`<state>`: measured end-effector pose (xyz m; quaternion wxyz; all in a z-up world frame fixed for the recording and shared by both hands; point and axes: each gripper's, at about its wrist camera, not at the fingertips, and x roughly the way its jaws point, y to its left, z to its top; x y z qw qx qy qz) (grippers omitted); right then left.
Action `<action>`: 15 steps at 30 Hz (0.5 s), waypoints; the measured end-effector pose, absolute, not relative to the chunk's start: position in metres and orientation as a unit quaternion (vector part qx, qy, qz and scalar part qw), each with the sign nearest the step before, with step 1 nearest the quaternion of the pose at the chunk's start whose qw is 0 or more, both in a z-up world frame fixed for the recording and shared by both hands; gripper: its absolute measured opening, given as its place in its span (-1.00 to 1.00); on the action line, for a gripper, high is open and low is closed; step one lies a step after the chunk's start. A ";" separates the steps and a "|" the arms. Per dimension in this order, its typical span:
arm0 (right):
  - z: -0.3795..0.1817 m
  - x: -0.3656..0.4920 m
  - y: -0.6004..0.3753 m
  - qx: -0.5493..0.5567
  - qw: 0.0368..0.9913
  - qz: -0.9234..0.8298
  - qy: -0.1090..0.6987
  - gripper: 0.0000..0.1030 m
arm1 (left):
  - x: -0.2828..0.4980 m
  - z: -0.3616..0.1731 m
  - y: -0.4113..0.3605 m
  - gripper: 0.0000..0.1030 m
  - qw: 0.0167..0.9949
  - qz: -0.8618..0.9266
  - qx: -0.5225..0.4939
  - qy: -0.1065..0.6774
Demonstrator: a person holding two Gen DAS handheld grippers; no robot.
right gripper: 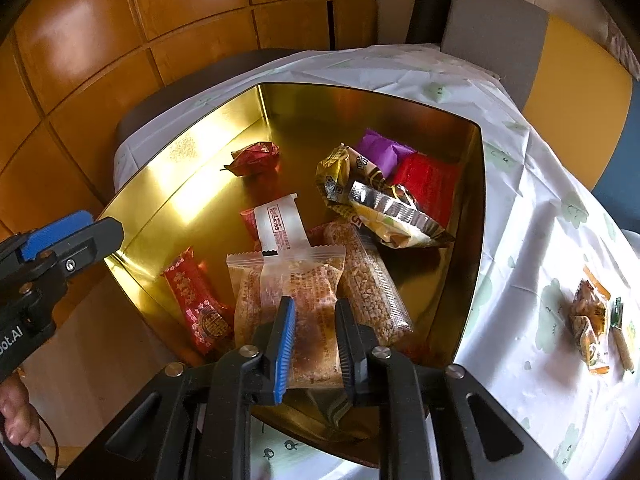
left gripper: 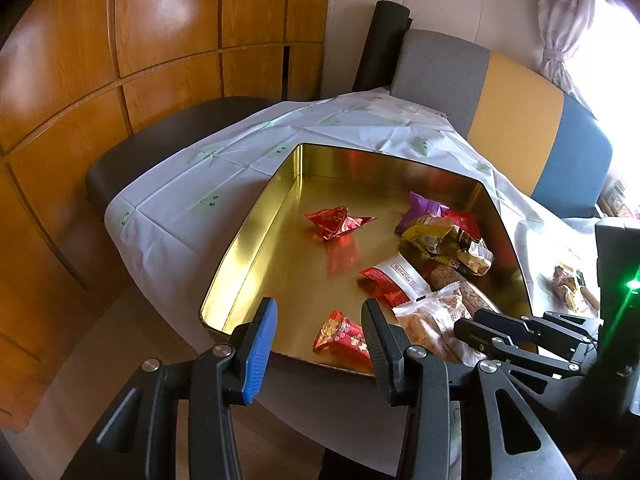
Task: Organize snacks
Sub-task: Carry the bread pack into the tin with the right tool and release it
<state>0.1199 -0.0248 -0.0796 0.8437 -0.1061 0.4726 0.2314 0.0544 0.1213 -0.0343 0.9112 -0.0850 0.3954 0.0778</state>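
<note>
A gold tin (left gripper: pixel 256 240) (right gripper: pixel 168 184) on the white tablecloth holds several snack packets. My left gripper (left gripper: pixel 318 326) is open and empty over the tin's near edge, above a red packet (left gripper: pixel 344 336). My right gripper (right gripper: pixel 316 324) hovers over the tin with its jaws apart around the end of a clear packet of brown crisp snack (right gripper: pixel 292 292) (left gripper: pixel 436 320); whether the pads touch it cannot be told. Also in the tin are a red-and-white packet (right gripper: pixel 280 220), a grain bar packet (right gripper: pixel 372 288), a gold foil packet (right gripper: pixel 380 208), and purple (right gripper: pixel 384 150) and red (right gripper: pixel 256 156) packets.
More snack packets (right gripper: pixel 592 328) (left gripper: pixel 570 286) lie on the tablecloth (right gripper: pixel 532 240) right of the tin. A grey, yellow and blue chair back (left gripper: pixel 516 120) stands behind the table. Wooden cabinet panels (left gripper: pixel 120 40) fill the left. The left gripper shows at the right wrist view's left edge (right gripper: pixel 68 240).
</note>
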 end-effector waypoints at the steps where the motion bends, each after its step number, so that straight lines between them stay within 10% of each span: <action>1: -0.079 0.119 -0.025 -0.107 0.844 0.230 0.472 -0.61 | 0.053 -0.034 0.121 -0.13 0.911 0.077 -0.086 0.395; 15: -0.063 0.118 -0.048 -0.052 0.847 0.216 0.483 -0.59 | 0.048 -0.033 0.110 -0.14 0.913 0.064 -0.075 0.396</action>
